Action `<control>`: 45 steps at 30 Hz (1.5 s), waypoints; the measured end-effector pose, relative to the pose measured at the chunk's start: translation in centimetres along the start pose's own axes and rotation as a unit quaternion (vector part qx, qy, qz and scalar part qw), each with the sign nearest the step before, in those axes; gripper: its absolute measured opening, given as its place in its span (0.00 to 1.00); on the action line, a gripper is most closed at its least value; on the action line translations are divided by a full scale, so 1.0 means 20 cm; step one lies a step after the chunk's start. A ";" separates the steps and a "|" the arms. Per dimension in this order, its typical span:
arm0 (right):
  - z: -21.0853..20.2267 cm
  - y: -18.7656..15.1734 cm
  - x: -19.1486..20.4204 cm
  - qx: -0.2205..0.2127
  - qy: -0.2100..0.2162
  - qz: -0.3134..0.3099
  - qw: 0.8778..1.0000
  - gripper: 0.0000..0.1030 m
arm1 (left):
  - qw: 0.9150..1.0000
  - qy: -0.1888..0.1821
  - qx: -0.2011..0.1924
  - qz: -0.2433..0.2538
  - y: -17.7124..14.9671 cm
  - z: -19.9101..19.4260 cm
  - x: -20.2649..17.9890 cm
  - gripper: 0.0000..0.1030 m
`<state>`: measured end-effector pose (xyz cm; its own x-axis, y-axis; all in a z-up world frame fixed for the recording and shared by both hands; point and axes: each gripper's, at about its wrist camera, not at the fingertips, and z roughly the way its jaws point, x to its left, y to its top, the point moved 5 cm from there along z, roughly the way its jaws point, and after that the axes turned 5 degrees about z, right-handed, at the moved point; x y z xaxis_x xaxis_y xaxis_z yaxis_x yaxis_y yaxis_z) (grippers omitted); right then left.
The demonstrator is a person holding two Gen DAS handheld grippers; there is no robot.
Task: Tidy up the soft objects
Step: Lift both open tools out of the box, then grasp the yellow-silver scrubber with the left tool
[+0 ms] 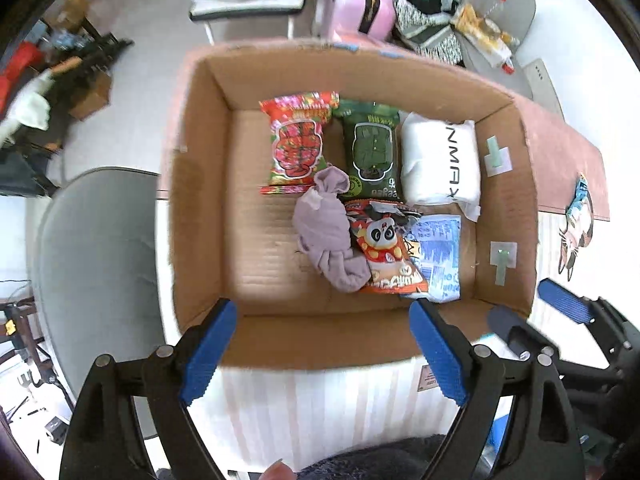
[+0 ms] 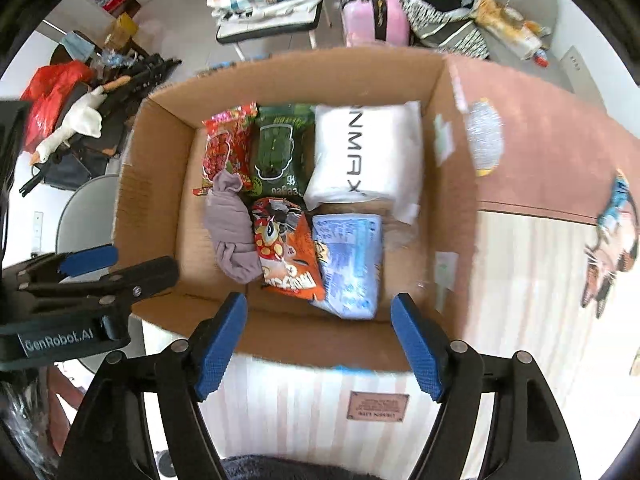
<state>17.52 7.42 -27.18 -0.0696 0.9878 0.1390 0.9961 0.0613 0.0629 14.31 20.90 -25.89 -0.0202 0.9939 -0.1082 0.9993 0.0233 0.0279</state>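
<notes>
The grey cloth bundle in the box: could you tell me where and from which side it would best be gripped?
Probably at the narrow knotted neck of the grey cloth bundle, coming straight down from above. The box walls block any sideways approach, the neck is thinner than the body, and the bare floor on its left leaves room for one finger, while the orange snack bag crowds its right.

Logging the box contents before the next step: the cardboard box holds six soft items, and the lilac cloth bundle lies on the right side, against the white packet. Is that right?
Not quite. The lilac cloth bundle lies on the left of the group in the cardboard box, touching the orange panda snack bag, away from the white packet. The left wrist view shows it. Six items is right.
</notes>
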 end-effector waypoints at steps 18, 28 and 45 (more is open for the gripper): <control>-0.60 -0.29 -0.02 -0.106 -0.025 -0.017 0.994 1.00 | 0.990 0.048 -0.126 -0.046 -0.28 -0.49 0.01 0.99; -0.68 -0.33 -0.07 -0.111 0.019 -0.012 0.994 1.00 | 0.988 0.053 -0.130 -0.064 -0.31 -0.56 -0.05 0.99; -0.70 0.06 -1.34 -0.125 -0.019 0.192 0.973 1.00 | 0.972 0.097 -0.097 0.193 0.69 -0.24 -1.17 0.99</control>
<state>19.87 -20.98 -16.96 0.3124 0.9356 0.1644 0.9034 -0.3461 0.2530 28.51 -1.53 -18.14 0.3317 0.9336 0.1358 0.9091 -0.3547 0.2184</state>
